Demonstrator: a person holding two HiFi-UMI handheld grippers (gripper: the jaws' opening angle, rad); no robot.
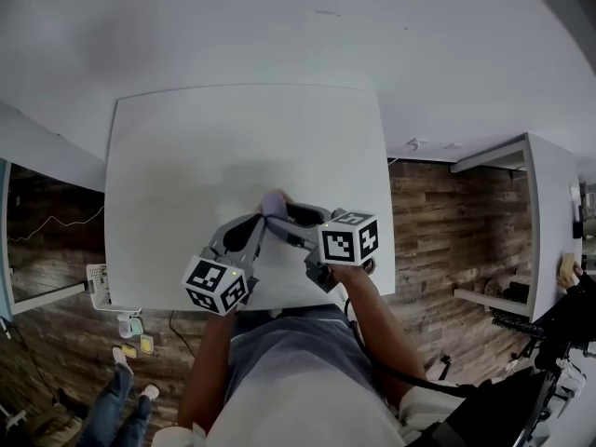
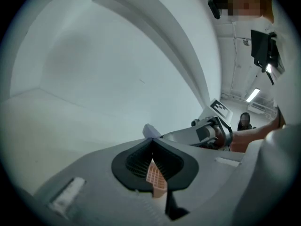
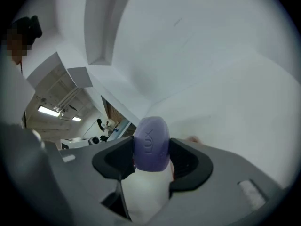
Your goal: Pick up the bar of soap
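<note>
The bar of soap [image 3: 151,144], purple, stands on end in the right gripper view, its long axis running up and down across the gap and its rounded upper end poking past the jaw tips. The right gripper [image 1: 285,211] is clamped on the bar's two sides, holding it over the near part of the white table [image 1: 186,156]. The left gripper [image 2: 151,147] has its jaws together on nothing, their tips just beside the soap.

Bar of soap [image 3: 151,142]: lavender-purple, smooth, rounded oval, "LUX" embossed on the side facing the gripper's camera. Undamaged, standing on end. Clamped on both sides between the jaws of the right gripper [image 3: 150,158], top protruding past them. Located over the near-centre of the white table [image 1: 186,156]; surface contact indeterminate.
</note>
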